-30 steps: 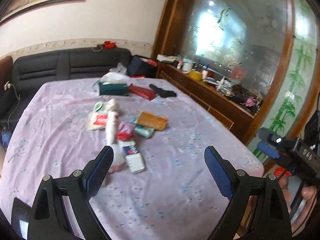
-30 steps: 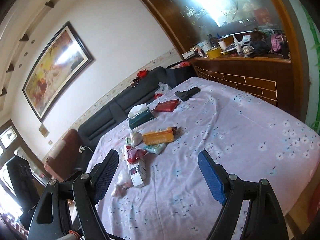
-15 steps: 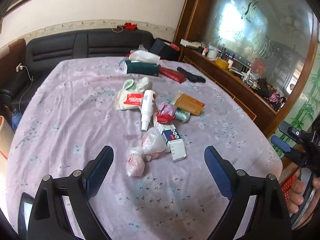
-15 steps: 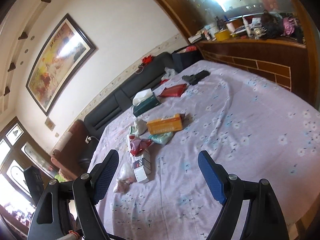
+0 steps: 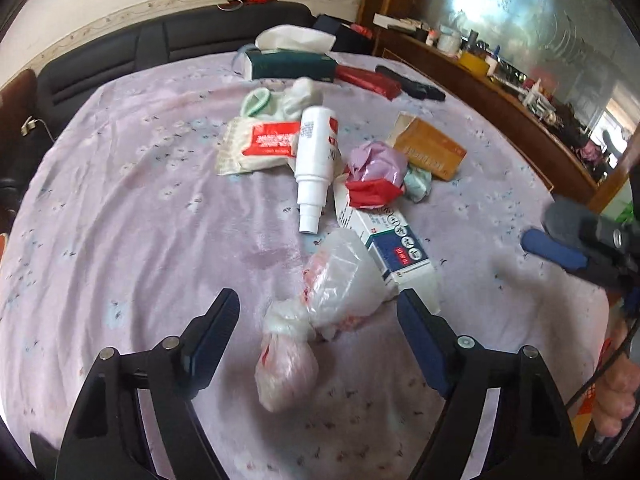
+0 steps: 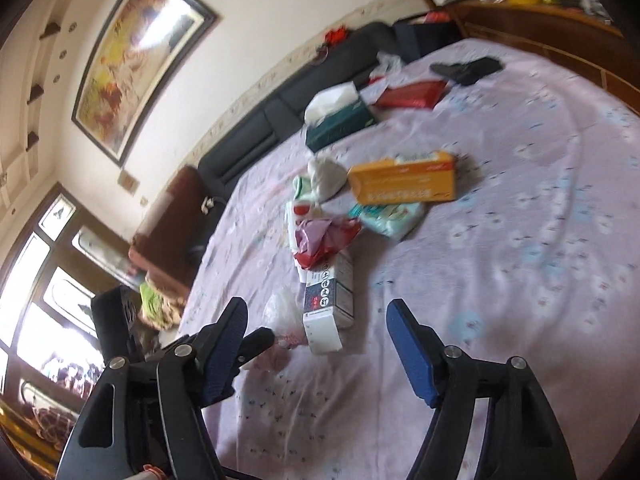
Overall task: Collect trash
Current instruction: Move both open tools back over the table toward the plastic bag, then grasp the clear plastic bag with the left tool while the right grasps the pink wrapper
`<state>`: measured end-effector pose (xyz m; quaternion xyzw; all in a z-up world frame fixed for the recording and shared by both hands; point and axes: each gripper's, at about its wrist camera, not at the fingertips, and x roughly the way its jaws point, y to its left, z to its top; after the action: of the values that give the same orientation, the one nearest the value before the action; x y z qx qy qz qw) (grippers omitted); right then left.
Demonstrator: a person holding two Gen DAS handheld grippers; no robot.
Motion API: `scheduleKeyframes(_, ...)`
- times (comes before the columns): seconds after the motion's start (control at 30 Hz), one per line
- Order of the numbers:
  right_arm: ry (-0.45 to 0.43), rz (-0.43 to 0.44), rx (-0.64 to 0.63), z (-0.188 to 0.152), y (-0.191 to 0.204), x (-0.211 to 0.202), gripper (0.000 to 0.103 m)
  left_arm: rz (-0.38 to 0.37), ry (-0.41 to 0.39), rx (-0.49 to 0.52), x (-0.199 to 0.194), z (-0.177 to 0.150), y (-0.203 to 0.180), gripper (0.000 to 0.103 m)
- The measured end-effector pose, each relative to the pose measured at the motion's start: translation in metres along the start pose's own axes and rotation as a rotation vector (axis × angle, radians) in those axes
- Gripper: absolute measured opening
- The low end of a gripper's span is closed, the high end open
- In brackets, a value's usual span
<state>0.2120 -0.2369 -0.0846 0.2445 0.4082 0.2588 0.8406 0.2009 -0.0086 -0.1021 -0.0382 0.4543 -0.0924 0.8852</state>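
A pile of trash lies on the lilac tablecloth. Nearest is a knotted clear plastic bag, between the tips of my open left gripper. Behind it lie a white and blue carton, a white spray bottle, a red and pink wrapper wad, a wipes pack and an orange box. My right gripper is open and empty, just short of the carton; it also shows in the left wrist view.
A green tissue box, a red pouch and a black case lie at the table's far side. A black sofa stands behind it. A wooden sideboard with clutter runs along the right.
Both grippers have moved forward and down toward the trash pile. The plastic bag now lies between the left fingertips. Both stay open.
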Motion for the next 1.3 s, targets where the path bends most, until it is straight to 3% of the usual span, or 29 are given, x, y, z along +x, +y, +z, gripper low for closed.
scheduleKeyframes(0.03, 0.017, -0.001, -0.003, 0.004, 0.001, 0.008, 0.077, -0.004, 0.009, -0.009, 0.005, -0.001, 0.002, 0.078)
scheduleKeyframes(0.1, 0.04, 0.005, 0.003, 0.012, 0.002, 0.024, 0.077, -0.037, 0.031, -0.031, 0.012, -0.002, 0.008, 0.056)
scheduleKeyframes(0.23, 0.061, -0.004, 0.019, 0.033, 0.004, 0.054, 0.077, -0.083, 0.03, -0.108, 0.011, -0.003, 0.023, 0.053)
scheduleKeyframes(0.47, 0.115, -0.047, 0.012, 0.052, 0.008, 0.108, 0.077, -0.041, -0.041, -0.117, -0.004, -0.003, 0.029, 0.041)
scheduleKeyframes(0.5, 0.12, -0.055, 0.011, 0.052, 0.008, 0.113, 0.074, -0.04, -0.054, -0.119, -0.006, -0.003, 0.029, 0.04)
scheduleKeyframes(0.57, 0.123, -0.093, 0.012, 0.051, 0.006, 0.119, 0.049, -0.055, -0.078, -0.127, -0.013, -0.003, 0.03, 0.04)
scheduleKeyframes(0.6, 0.123, -0.108, 0.006, 0.05, 0.006, 0.121, 0.048, -0.054, -0.087, -0.129, -0.015, -0.003, 0.031, 0.04)
scheduleKeyframes(0.63, 0.111, -0.1, 0.013, 0.049, 0.004, 0.119, 0.039, -0.052, -0.092, -0.132, -0.016, -0.003, 0.031, 0.04)
scheduleKeyframes(0.77, 0.053, -0.102, 0.014, 0.047, 0.006, 0.093, 0.03, -0.071, -0.126, -0.149, -0.021, -0.002, 0.034, 0.039)
scheduleKeyframes(1.07, -0.057, -0.045, -0.056, 0.02, 0.02, 0.016, 0.023, -0.088, -0.147, -0.177, -0.027, -0.005, 0.036, 0.039)
scheduleKeyframes(1.3, -0.13, -0.02, -0.028, -0.011, 0.016, -0.034, 0.021, -0.091, -0.202, -0.143, -0.084, -0.018, 0.014, 0.038)
